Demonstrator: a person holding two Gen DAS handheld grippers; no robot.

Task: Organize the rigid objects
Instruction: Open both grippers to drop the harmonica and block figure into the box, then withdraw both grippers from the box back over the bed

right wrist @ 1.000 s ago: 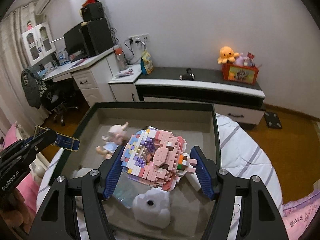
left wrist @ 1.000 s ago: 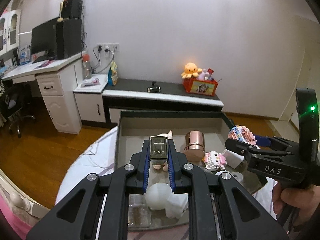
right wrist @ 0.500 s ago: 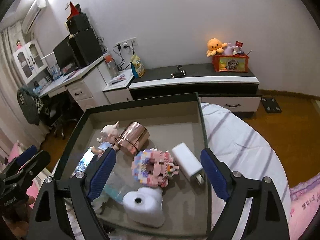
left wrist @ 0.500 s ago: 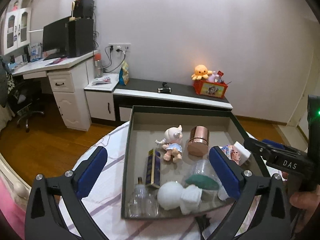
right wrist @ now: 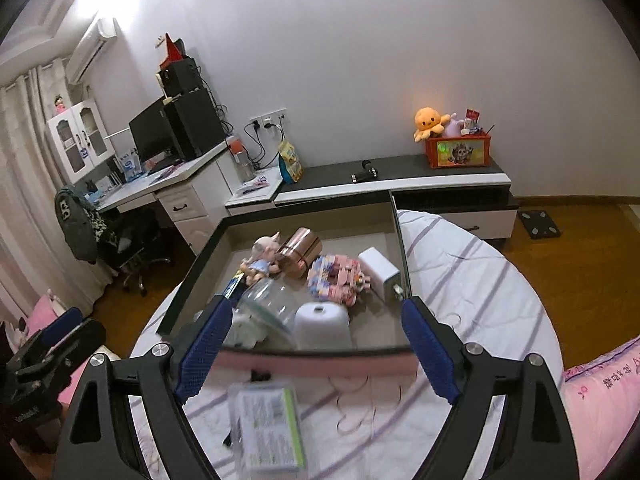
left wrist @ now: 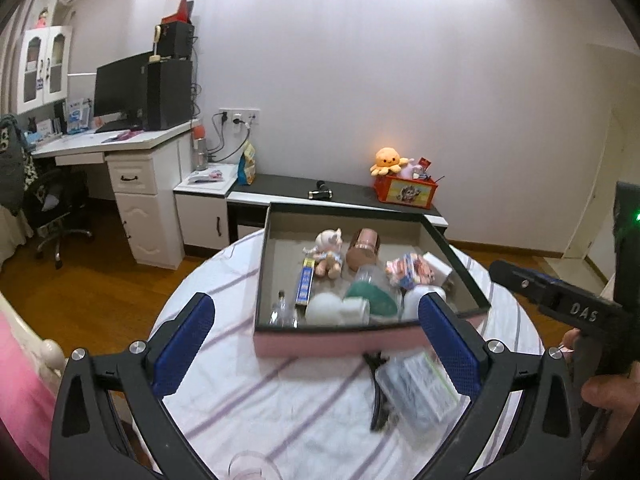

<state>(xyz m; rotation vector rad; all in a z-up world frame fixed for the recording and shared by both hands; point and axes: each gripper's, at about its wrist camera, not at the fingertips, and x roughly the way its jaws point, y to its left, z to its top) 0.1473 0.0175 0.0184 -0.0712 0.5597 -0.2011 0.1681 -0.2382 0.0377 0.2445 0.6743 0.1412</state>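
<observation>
Both grippers are hanging over the near edge of the round table with its striped cloth, and neither is carrying anything. The left gripper has its blue fingers spread about as wide as they go, nothing between them but the cloth and the front of the box. The right gripper is spread wide too and empty. The open box (pink outside, dark rim) sits toward the far edge of the table, and it's holding most of the stuff: a small doll and a copper-coloured can near its far wall, a pastel brick model with a white charger just beside it by the right wall, a slim blue-and-gold box lying flat near the left wall, and a white rounded thing plus a clear jar against the near wall. Out on the cloth by the near edge there's a clear plastic case with a green label, a bit blurry, touching a black clip.
</observation>
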